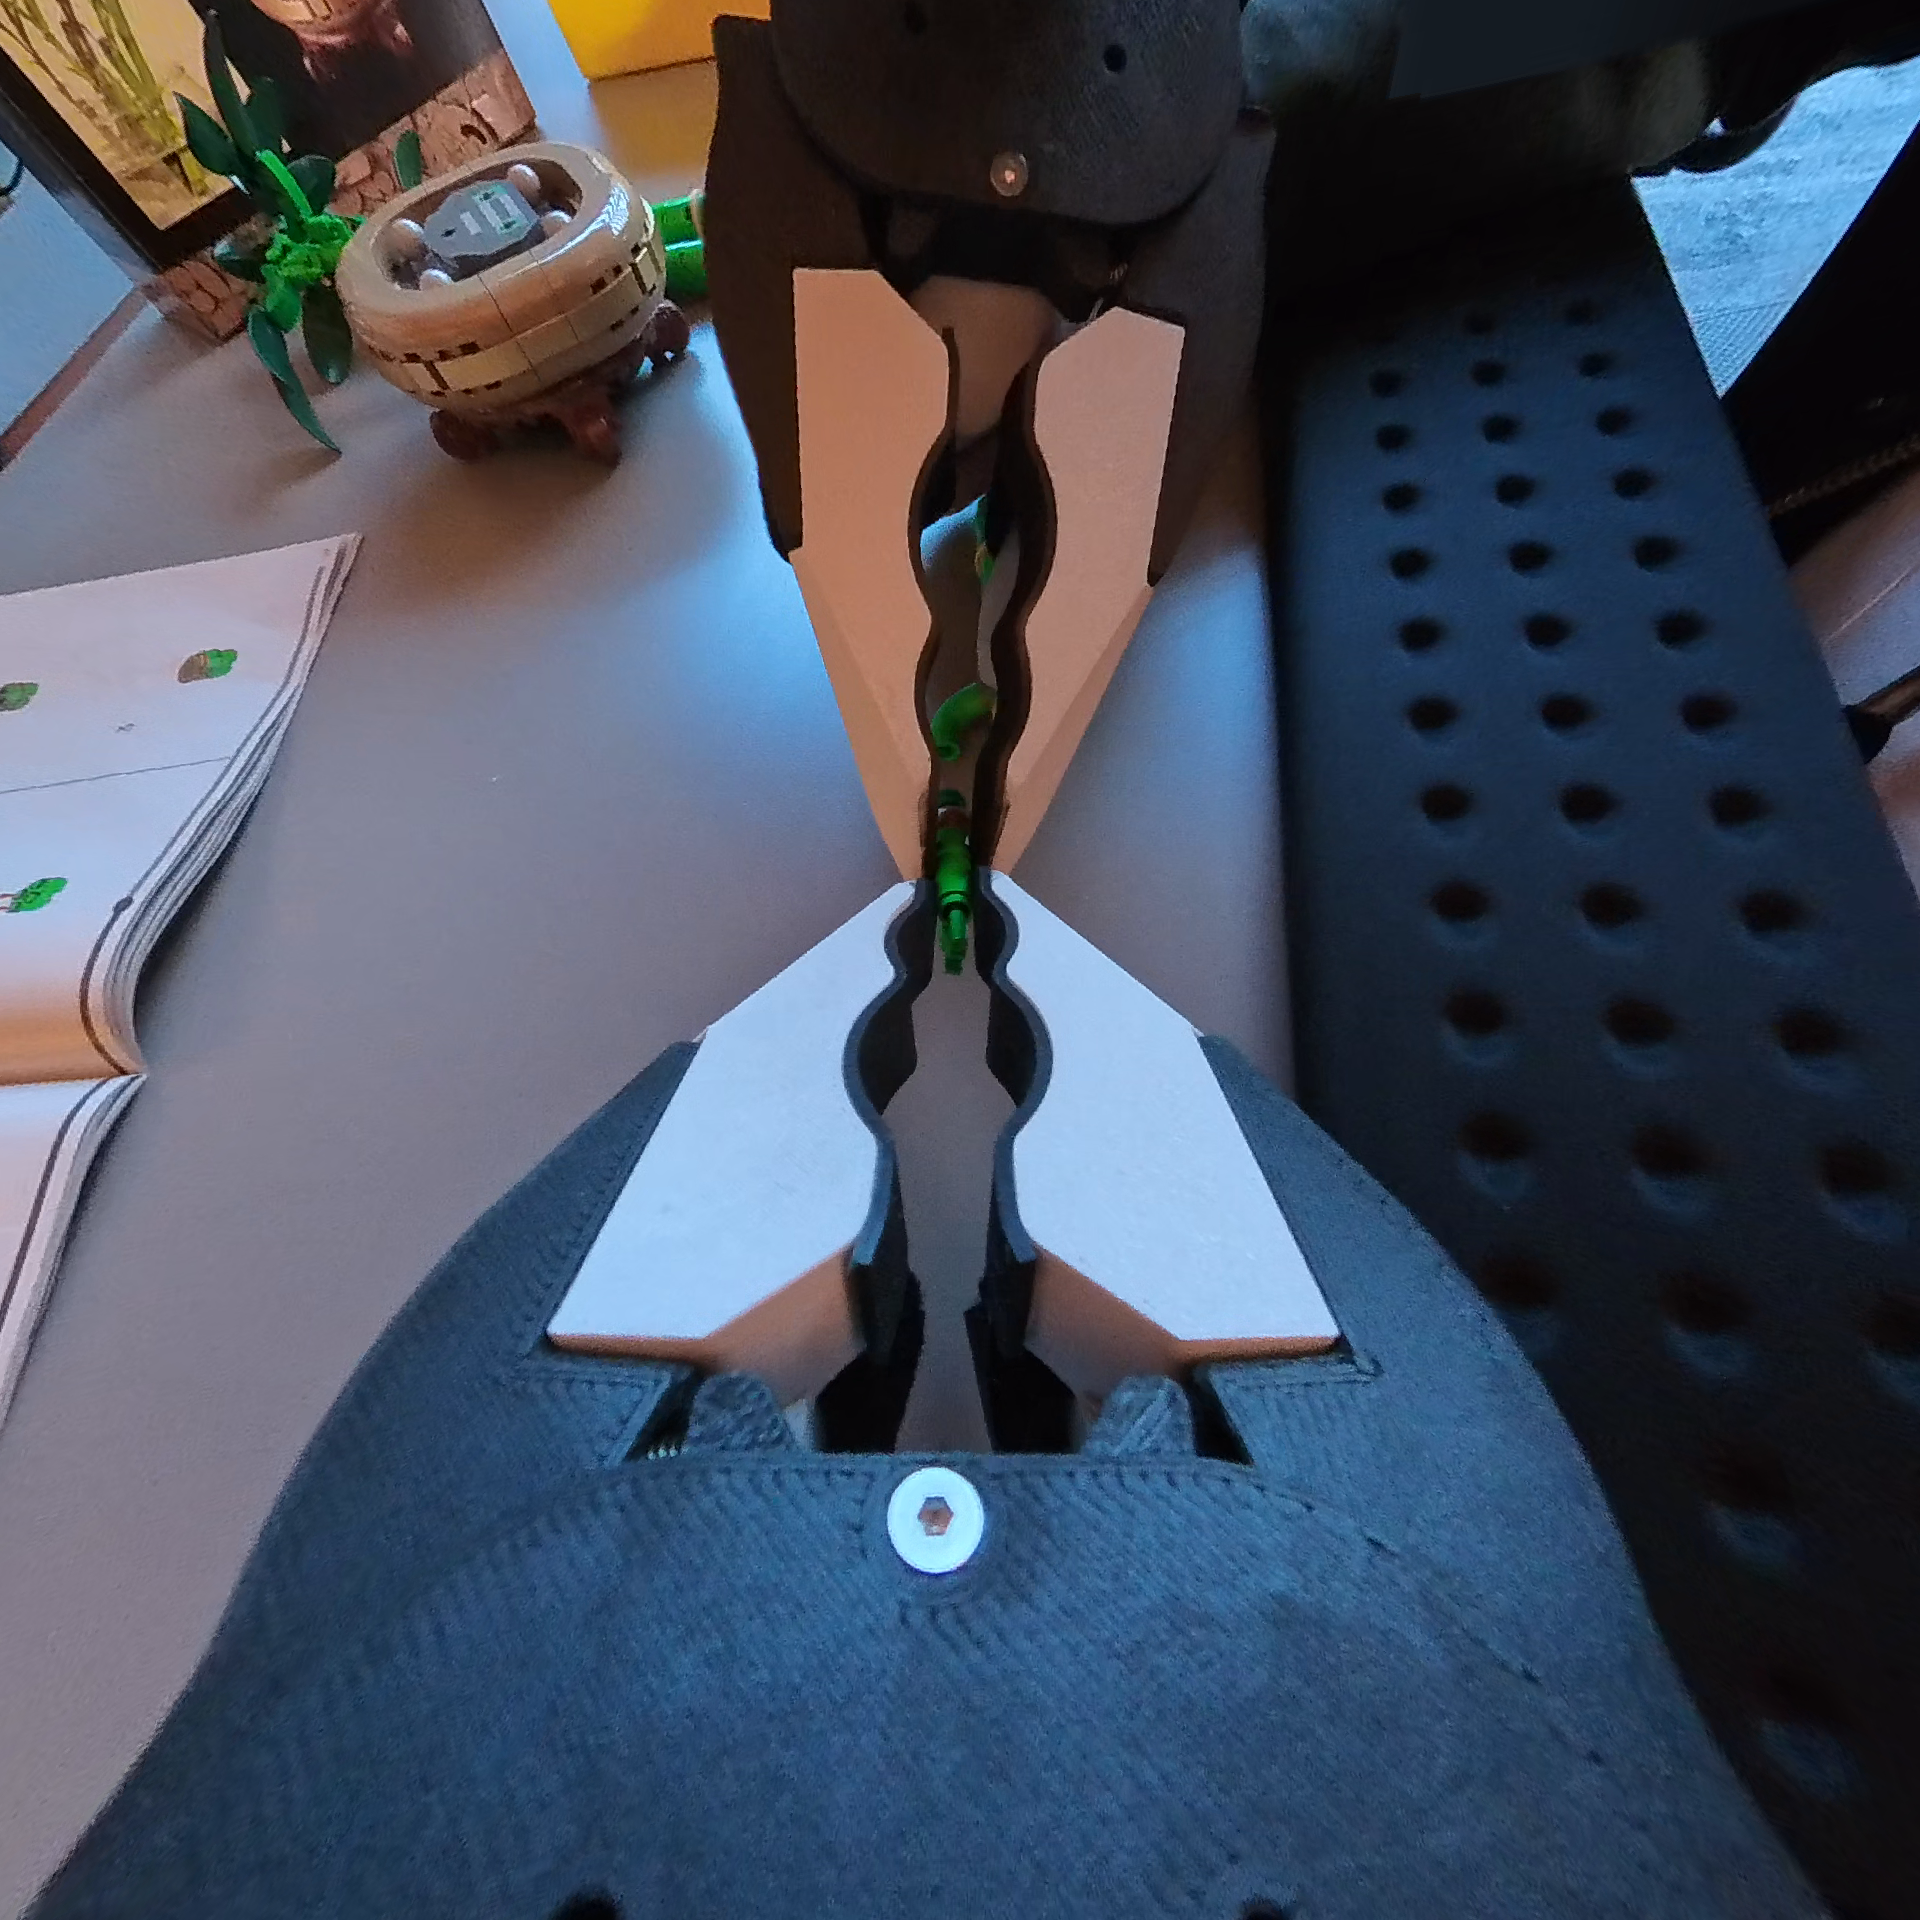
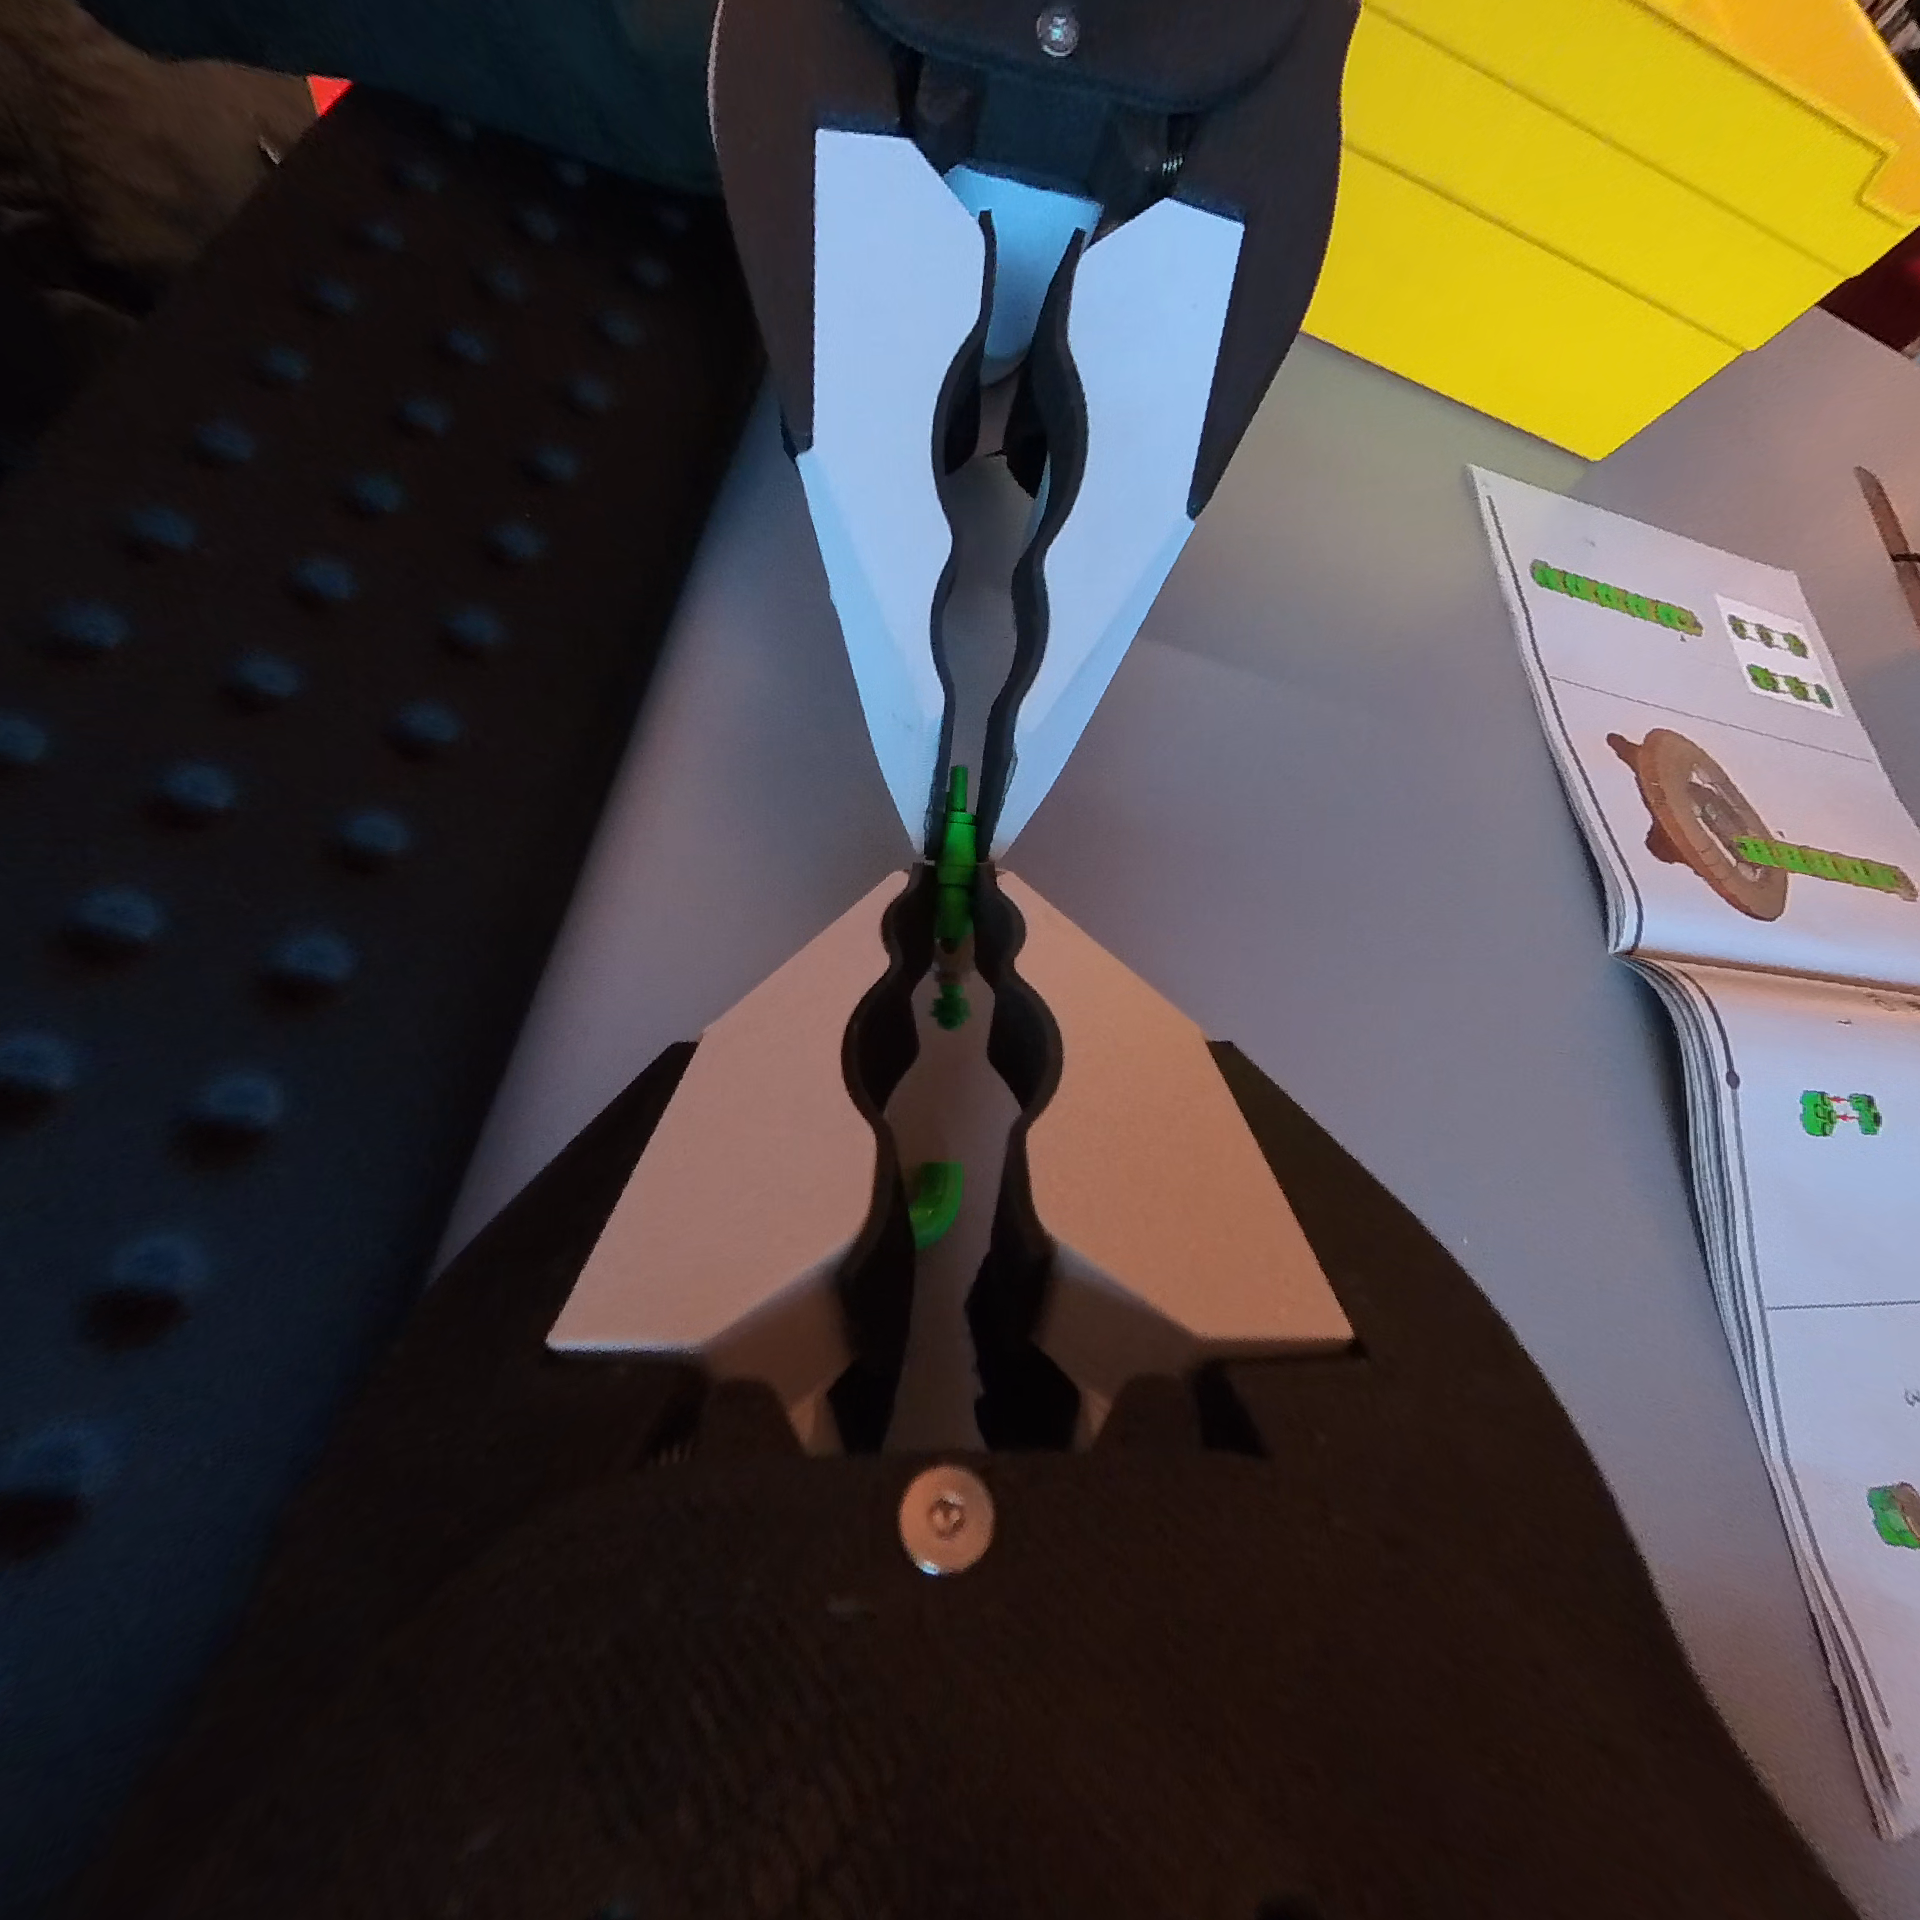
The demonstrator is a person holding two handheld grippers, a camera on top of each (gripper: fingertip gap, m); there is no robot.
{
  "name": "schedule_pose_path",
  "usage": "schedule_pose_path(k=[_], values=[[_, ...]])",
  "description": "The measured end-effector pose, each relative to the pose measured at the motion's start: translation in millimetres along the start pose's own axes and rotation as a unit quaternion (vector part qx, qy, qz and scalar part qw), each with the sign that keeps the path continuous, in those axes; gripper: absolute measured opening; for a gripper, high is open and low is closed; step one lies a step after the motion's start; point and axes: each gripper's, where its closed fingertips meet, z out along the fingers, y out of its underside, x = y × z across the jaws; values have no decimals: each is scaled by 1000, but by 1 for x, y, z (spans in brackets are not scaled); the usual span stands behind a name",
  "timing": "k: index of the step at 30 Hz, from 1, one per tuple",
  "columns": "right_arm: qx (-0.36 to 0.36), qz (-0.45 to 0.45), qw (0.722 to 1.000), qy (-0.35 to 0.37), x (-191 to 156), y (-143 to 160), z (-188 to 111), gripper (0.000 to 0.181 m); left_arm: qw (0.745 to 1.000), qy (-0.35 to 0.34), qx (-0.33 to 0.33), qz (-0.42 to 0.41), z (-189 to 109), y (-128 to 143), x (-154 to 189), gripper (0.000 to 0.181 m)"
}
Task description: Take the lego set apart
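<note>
A small green lego stem piece (image 1: 952, 920) is held between the two grippers, which meet tip to tip above the grey table. My left gripper (image 1: 951, 891) is shut on one end of it. My right gripper (image 1: 954, 854) comes in from the top of the left wrist view and is shut on the other end. In the right wrist view the stem (image 2: 956, 847) bridges my right gripper (image 2: 954, 881) and the left gripper (image 2: 958, 831). A curved green piece (image 2: 935, 1205) shows in the gap between the right fingers, and I cannot tell whether it is attached to the stem.
A tan lego pot on a brown stand (image 1: 509, 301) sits at the far left with green leafy pieces (image 1: 286, 260) and the set's box (image 1: 312, 94) beside it. An open instruction booklet (image 1: 145, 790) (image 2: 1766, 935) lies on the table. A yellow bin (image 2: 1610, 208) stands beyond it. A black perforated panel (image 1: 1558, 831) (image 2: 260, 727) runs along one side. My two grippers' fingertips are within a few centimetres of each other.
</note>
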Motion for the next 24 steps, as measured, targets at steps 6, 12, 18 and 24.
schedule_pose_path(k=[6,12,18,24], values=[[-9,-8,1000,-2,-4,0,1,8,1000,1,-3,3,-1,2,3,6],[-14,-15,1000,-3,-7,0,2,8,1000,2,-4,3,-2,3,6,6],[-47,-6,999,6,-1,17,-3,8,1000,-20,-7,-22,-19,15,-3,6],[-43,0,999,4,6,17,-1,7,994,-56,92,-22,-55,-5,-8,6]])
